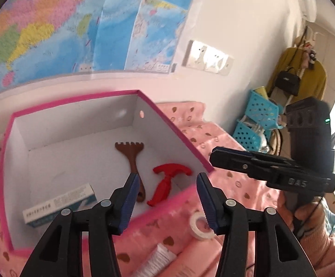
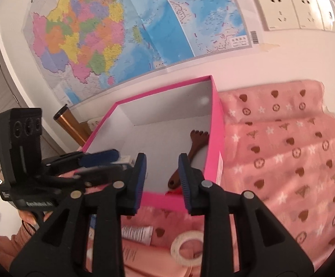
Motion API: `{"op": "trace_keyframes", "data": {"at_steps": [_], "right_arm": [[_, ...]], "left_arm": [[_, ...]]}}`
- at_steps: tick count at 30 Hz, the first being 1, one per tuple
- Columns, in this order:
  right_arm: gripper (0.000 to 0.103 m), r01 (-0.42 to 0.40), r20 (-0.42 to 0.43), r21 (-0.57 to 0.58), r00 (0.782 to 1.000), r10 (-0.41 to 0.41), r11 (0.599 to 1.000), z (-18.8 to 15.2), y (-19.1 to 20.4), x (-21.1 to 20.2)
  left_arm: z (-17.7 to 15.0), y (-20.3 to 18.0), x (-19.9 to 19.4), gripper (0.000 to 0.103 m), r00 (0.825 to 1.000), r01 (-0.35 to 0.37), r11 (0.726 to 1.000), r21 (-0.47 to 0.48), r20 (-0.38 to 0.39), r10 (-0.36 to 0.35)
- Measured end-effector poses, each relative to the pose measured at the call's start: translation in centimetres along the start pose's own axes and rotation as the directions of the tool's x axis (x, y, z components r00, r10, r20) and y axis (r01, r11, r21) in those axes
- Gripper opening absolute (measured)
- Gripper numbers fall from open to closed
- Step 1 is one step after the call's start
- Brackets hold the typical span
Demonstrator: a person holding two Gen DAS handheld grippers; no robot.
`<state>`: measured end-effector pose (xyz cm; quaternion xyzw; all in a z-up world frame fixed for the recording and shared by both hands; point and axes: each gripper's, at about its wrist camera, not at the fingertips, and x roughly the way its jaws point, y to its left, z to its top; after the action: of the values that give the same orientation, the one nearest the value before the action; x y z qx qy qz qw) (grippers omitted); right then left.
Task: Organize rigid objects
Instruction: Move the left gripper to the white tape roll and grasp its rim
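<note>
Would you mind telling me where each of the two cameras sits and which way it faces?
Left wrist: on the left claw, open, looking down into the pink box toward the map wall; the right claw shows at right.
Right wrist: on the right claw, open, facing the box from its near edge; the left claw shows at left.
Shared: box, brown rake, tape roll.

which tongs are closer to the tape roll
Hard to call; the right looks slightly nearer. The tape roll lies just below the right tongs on the blanket, and just right of the left tongs.
</note>
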<state>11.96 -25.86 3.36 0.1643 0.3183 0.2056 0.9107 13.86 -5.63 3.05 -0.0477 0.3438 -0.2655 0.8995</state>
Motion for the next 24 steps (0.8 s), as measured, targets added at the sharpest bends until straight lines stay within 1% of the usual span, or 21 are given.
{"op": "trace_keyframes", "data": {"at_steps": [2, 4, 6, 8, 11, 15, 18, 24], "right_arm": [[0.032, -0.005, -0.004, 0.002, 1.0, 0.005, 1.0, -0.9, -0.2, -0.7], [0.032, -0.004, -0.017, 0.008, 1.0, 0.004, 1.0, -1.9, -0.5, -1.1], [0.033, 0.006, -0.042, 0.013, 0.999, -0.006, 1.0, -3.1, -0.8, -1.2], [0.033, 0.025, -0.067, 0.017, 0.997, -0.023, 1.0, -4.3, -1.3, -1.1], [0.033, 0.054, -0.112, 0.034, 0.992, -0.05, 0.998, -6.0, -2.3, -0.7], [0.033, 0.107, -0.173, 0.048, 0.98, -0.097, 0.993, -8.0, -3.6, 0.2], [0.033, 0.123, -0.206, 0.052, 0.972, -0.11, 0.991, -9.2, -4.0, 0.9], [0.033, 0.136, -0.224, 0.039, 0.967, -0.124, 0.99, -10.0, -4.1, 1.6]], "left_arm": [[-0.6, -0.4, -1.0, 0.053, 1.0, 0.021, 1.0, 0.011, 0.012, -0.021], [-1.1, -0.9, -1.4, 0.053, 0.999, 0.025, 1.0, 0.015, 0.021, -0.025], [-1.9, -1.2, -1.7, 0.057, 0.999, 0.042, 0.999, 0.014, 0.018, -0.042], [-2.7, -1.4, -1.6, 0.059, 0.999, 0.041, 0.999, 0.008, 0.013, -0.041], [-4.1, -1.6, -1.0, 0.059, 0.998, 0.054, 0.999, -0.009, -0.02, -0.054], [-5.6, -2.3, 0.4, 0.059, 0.996, 0.061, 0.998, -0.017, -0.067, -0.062], [-6.6, -2.6, 1.7, 0.059, 0.991, 0.071, 0.997, -0.037, -0.11, -0.075], [-8.1, -3.4, 3.7, 0.058, 0.983, 0.069, 0.996, -0.05, -0.164, -0.076]]}}
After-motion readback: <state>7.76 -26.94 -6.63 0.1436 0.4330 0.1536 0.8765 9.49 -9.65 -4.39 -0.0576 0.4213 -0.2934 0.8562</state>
